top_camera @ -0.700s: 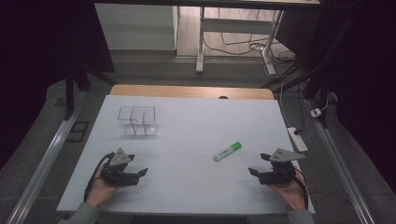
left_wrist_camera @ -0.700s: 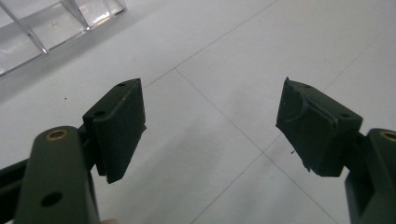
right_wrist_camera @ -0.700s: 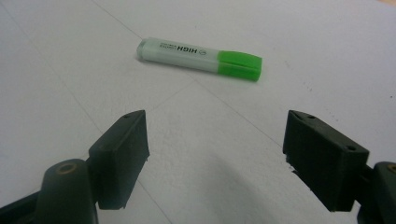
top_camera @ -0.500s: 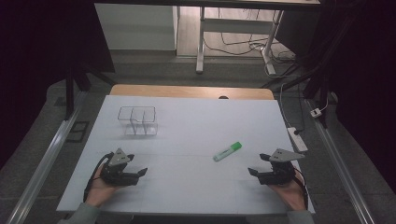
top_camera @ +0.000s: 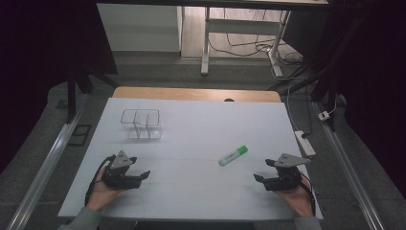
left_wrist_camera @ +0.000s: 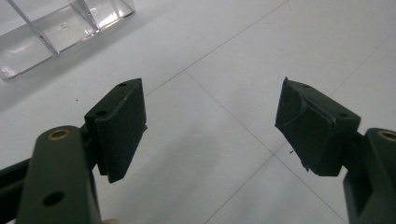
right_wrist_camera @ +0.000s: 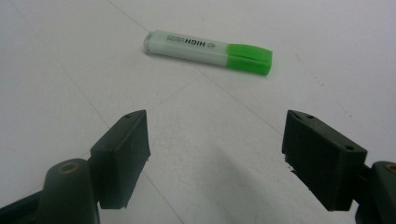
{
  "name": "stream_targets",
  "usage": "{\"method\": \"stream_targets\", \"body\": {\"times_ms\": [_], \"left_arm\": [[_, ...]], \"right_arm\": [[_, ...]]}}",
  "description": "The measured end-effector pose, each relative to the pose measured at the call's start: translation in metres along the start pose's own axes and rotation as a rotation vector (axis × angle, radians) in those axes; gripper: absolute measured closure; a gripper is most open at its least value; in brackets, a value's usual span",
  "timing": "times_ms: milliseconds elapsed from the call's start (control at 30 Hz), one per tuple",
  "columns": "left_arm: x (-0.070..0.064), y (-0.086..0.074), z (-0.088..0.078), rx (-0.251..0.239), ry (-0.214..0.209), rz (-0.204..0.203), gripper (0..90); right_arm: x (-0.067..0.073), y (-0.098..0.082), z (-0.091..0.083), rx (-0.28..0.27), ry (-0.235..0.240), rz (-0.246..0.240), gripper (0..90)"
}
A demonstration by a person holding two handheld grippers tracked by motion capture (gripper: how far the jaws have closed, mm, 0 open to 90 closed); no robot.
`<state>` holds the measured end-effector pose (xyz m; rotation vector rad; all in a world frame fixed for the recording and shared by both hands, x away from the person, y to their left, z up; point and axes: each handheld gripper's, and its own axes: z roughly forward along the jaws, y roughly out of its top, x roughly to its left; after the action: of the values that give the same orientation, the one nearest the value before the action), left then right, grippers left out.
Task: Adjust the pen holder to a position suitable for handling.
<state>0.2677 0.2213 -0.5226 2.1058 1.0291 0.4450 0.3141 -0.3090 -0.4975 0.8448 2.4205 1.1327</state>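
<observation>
A green highlighter [top_camera: 233,155] lies flat on the white table [top_camera: 201,129], right of centre; in the right gripper view the highlighter [right_wrist_camera: 208,52] lies a little ahead of the jaws, green cap to the right. My right gripper [top_camera: 262,170] rests open at the front right, nothing between its jaws; its own view shows the gap [right_wrist_camera: 217,154] wide. My left gripper [top_camera: 139,175] rests open at the front left, jaws wide in its own view [left_wrist_camera: 210,123]. A clear divided box [top_camera: 140,123] stands at the back left, and its corner [left_wrist_camera: 60,30] is seen ahead of the left jaws.
The table's wooden far edge [top_camera: 196,94] borders a dark floor with cables and desk legs [top_camera: 206,43]. A power strip [top_camera: 304,143] lies off the table's right side. Metal rails run along both sides.
</observation>
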Motion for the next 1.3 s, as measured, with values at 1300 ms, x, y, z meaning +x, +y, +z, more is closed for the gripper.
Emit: {"method": "stream_targets", "body": {"times_ms": [1300], "left_arm": [[0.059,0.026,0.002,-0.032,0.080,-0.098,28.8]], "right_arm": [[-0.006,-0.004,0.002,-0.003,0.004,0.040,22.6]]}}
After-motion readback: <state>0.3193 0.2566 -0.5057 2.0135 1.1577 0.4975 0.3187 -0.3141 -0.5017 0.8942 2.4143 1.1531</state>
